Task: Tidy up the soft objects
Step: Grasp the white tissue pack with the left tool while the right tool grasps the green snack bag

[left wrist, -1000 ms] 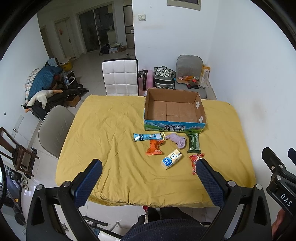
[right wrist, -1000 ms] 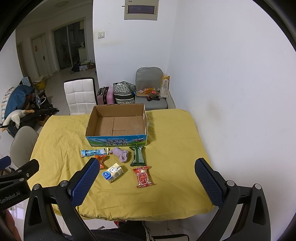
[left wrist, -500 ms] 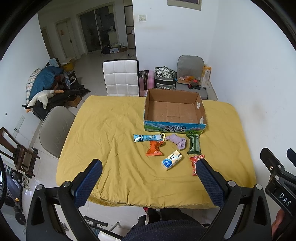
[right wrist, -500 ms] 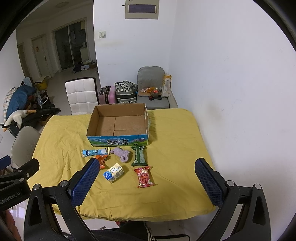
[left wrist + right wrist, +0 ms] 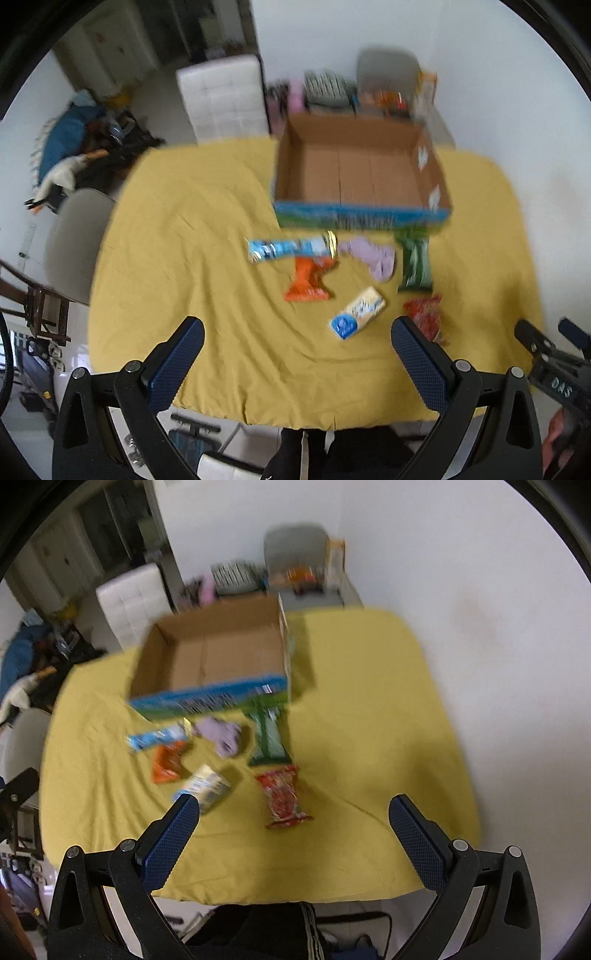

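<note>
Six soft items lay in a loose cluster on the yellow-covered surface (image 5: 184, 258), just in front of an open cardboard box (image 5: 360, 173) whose inside held nothing. Nearest the box, from left to right, were a blue tube-shaped packet (image 5: 290, 248), a crumpled lilac sock (image 5: 373, 256) and a green packet (image 5: 415, 266); the green packet's far end reached close to the box's front wall, though blur hid whether they touched. Just below the blue packet sat an orange packet (image 5: 308, 278), its upper end touching or overlapping the blue one. Closer to the viewer were a small white-and-blue pack (image 5: 356, 312) and a red packet (image 5: 284, 797), apart from each other. The left claw (image 5: 297, 365) hung over the near edge of the surface, its blue-padded fingers spread wide with nothing between them. The right claw (image 5: 295, 843) was likewise spread wide and empty, the red packet lying beyond its gap and the white-and-blue pack beside its left fingertip. Behind the surface stood a white quilted chair (image 5: 225, 98) and a grey chair (image 5: 388, 74) against the wall.
</note>
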The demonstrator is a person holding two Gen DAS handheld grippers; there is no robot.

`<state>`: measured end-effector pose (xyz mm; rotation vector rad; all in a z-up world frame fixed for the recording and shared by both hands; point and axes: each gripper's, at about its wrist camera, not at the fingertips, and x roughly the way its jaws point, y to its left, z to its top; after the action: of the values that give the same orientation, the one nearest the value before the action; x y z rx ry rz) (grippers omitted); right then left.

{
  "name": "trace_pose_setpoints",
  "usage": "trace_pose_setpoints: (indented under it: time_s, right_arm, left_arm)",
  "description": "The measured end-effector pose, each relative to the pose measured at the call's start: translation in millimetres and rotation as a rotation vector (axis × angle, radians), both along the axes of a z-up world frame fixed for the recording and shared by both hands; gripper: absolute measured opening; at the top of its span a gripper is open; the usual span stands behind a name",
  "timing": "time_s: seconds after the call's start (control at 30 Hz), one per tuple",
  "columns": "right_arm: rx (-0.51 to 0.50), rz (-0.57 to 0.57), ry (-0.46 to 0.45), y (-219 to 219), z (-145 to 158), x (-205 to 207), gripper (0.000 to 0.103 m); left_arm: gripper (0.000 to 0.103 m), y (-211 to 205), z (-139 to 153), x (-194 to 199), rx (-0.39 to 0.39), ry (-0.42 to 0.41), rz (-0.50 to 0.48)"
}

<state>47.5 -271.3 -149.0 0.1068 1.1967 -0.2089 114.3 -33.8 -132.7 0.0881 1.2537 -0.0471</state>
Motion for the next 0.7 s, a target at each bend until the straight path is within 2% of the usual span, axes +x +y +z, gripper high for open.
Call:
trace_pose_setpoints:
  time_s: [0.1,0.17,0.3,0.4,0.5,0.57,0.6,0.7]
  right_arm:
    - [0.031,-0.001,0.109,-15.4,-65.9,30.7,0.103]
    - [0.044,0.003,0.164,-22.3,-97.7,44.2,0.103]
    - [0.068,0.017,0.286,-37.2,-173.3,70.2,0.103]
    - [0.096,0.01,0.33,-43.9,-208.5,79.8,0.103]
    - [0.121,0.016,0.347,-47.2,-229.5,94.9,0.103]
    - [0.142,0.024,0.352,-46.8,-235.7,104.5,0.103]
    - [0.147,0.025,0.351,-46.6,-240.1,110.8,0.103]
    - [0.182,0.031,0.346,-44.7,-249.3,130.0,0.103]
  left_arm:
    - [0.103,-23.2,-51.9,21.6,0.042,0.084,-0.07]
    - [0.103,-42.9,-93.6,35.3,0.066,0.148,-0.13]
    - [0.098,-72.3,-156.5,53.0,0.093,0.256,-0.222]
    - [0.097,-95.6,-206.4,64.0,0.118,0.339,-0.294]
    - [0.087,-107.9,-240.9,67.2,0.142,0.404,-0.334]
    - [0.065,-111.0,-261.2,68.6,0.145,0.446,-0.336]
    - [0.059,-110.9,-267.2,69.2,0.135,0.463,-0.329]
    - [0.052,-96.7,-267.4,75.7,0.076,0.461,-0.209]
